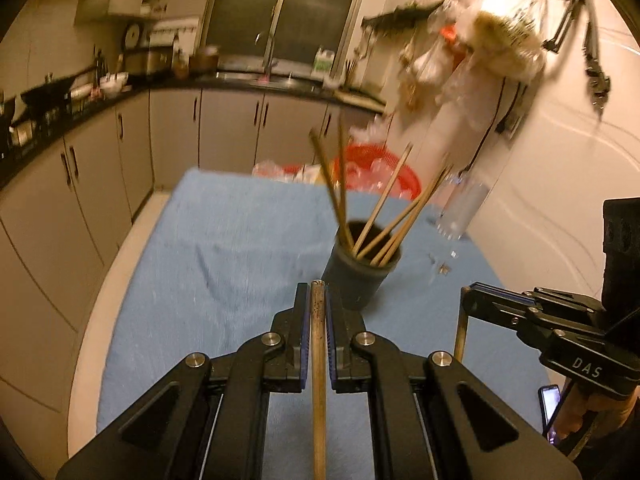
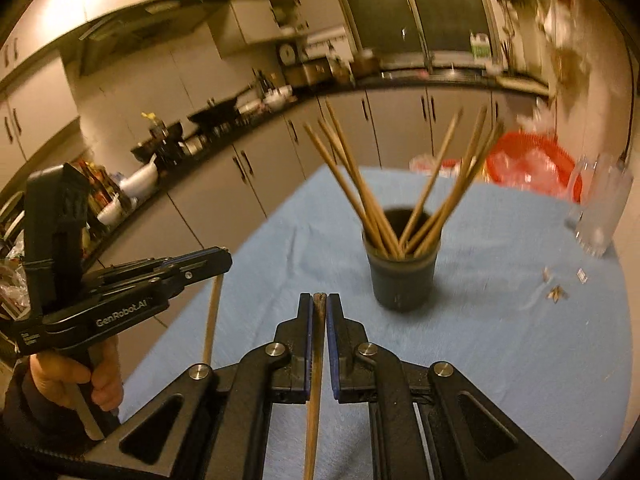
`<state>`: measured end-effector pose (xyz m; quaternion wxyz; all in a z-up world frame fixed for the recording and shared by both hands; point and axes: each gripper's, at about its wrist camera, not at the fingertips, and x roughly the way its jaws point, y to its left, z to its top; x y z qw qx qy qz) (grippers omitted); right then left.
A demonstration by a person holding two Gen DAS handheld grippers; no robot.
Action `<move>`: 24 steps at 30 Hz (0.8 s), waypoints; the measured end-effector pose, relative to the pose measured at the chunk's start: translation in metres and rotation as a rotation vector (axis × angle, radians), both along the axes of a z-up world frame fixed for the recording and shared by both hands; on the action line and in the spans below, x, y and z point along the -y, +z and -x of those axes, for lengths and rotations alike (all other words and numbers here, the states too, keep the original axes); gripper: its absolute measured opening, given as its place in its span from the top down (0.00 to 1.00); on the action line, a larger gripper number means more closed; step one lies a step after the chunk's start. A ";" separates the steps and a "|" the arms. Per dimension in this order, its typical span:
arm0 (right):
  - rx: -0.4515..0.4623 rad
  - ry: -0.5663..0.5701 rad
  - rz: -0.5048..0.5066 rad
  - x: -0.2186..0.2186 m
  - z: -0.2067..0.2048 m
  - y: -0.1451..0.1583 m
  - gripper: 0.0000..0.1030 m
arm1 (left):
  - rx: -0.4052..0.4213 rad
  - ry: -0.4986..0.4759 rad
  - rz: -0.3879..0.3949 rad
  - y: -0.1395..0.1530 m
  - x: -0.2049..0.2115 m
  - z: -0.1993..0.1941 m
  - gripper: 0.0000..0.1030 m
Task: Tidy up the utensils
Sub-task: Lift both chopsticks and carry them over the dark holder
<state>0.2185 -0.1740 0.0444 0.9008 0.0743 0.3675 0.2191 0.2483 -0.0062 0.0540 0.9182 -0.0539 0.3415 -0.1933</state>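
A dark cup [image 1: 360, 276] holding several wooden chopsticks [image 1: 384, 216] stands on the blue cloth; it also shows in the right wrist view [image 2: 402, 276] with its chopsticks [image 2: 360, 192]. My left gripper [image 1: 318, 292] is shut on one chopstick [image 1: 319, 380], just short of the cup. My right gripper [image 2: 319, 304] is shut on another chopstick [image 2: 316, 380], also near the cup. The right gripper shows in the left wrist view [image 1: 472, 292] with its chopstick [image 1: 461, 332] hanging down. The left gripper shows in the right wrist view [image 2: 222, 258] with its chopstick [image 2: 212, 320].
A table under a blue cloth [image 1: 224, 264] carries a clear glass [image 1: 460, 212] at the right, a red basket [image 1: 384, 172] at the far edge and small scraps [image 2: 556, 290]. Kitchen counters and cabinets [image 1: 172, 132] run behind. A phone [image 1: 550, 400] shows at the right.
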 end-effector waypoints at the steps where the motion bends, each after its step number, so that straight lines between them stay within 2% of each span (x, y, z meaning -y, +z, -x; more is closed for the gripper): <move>1: 0.014 -0.001 -0.001 0.002 0.003 0.005 0.94 | 0.017 0.000 0.000 0.004 0.001 0.001 0.94; 5: 0.074 -0.004 0.008 0.004 0.014 0.024 0.94 | 0.076 0.011 0.007 0.017 0.003 0.006 0.94; 13: 0.127 -0.017 0.005 0.007 0.018 0.045 0.95 | 0.226 0.056 0.054 0.041 0.000 0.013 0.94; 18: 0.151 -0.031 0.006 0.007 0.015 0.058 0.95 | 0.357 0.109 0.094 0.052 -0.003 0.013 0.94; 24: 0.178 -0.050 0.031 0.006 0.007 0.075 0.95 | 0.490 0.152 0.105 0.061 0.003 0.015 0.94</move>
